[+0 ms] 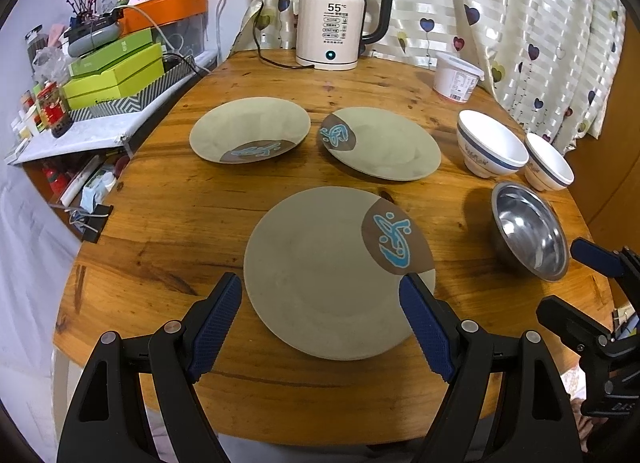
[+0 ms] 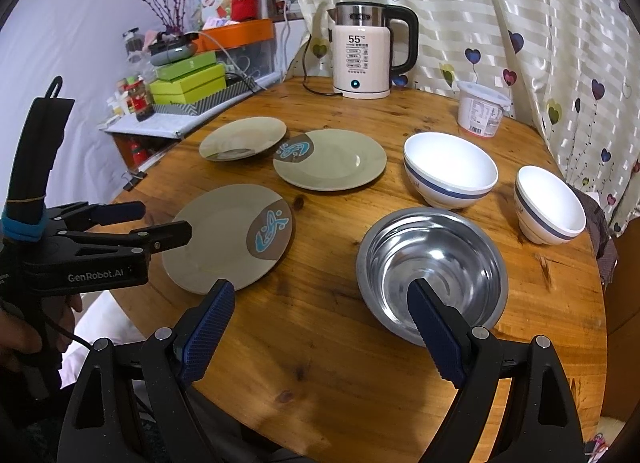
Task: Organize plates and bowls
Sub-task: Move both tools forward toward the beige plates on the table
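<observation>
We see the left gripper (image 1: 320, 299) spread wide and empty above the near edge of the round tabletop (image 1: 168, 223), its two blue pads flanking the near plate (image 1: 320, 283), which lies flat just ahead between them, apparently untouched. Two more plates, the far-left plate (image 1: 248, 127) and the middle plate (image 1: 384, 143), sit beyond it toward the middle of the tabletop, their rims almost meeting. The right gripper (image 2: 320, 299) is likewise released, holding nothing, with its right pad over the near rim of the steel bowl (image 2: 432, 263) at the right side. Behind that stand the larger white bowl (image 2: 450, 171) and the smaller white bowl (image 2: 548, 203), near the right edge.
</observation>
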### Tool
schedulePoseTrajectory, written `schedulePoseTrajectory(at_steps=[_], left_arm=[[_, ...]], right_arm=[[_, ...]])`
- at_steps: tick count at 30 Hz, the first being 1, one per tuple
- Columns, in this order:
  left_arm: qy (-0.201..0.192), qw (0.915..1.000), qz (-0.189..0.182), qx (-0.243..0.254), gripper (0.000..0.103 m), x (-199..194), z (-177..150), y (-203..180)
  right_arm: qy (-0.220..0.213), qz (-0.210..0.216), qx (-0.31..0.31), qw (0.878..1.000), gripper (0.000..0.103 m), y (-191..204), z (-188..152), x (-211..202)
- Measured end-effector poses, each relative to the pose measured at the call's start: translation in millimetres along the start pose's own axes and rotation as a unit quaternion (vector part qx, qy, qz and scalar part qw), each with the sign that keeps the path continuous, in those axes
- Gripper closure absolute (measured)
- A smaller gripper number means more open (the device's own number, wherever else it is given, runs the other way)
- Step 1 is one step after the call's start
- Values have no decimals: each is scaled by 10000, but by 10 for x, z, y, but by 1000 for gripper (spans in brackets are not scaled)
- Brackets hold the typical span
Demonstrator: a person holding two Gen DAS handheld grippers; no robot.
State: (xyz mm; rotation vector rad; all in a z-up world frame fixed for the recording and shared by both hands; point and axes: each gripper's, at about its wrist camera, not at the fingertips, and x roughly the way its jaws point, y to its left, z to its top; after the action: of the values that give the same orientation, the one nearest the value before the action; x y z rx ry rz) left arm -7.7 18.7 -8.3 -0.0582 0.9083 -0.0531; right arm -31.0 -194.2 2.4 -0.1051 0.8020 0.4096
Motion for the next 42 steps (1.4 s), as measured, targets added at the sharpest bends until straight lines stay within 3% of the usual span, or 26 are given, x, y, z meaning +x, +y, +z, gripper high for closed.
schedulePoseTrajectory(at_steps=[42], left_arm=[[-26, 10000, 64, -52, 22, 60, 60, 62]], right_arm=[[115, 46, 57, 9999, 14, -4, 112, 114]])
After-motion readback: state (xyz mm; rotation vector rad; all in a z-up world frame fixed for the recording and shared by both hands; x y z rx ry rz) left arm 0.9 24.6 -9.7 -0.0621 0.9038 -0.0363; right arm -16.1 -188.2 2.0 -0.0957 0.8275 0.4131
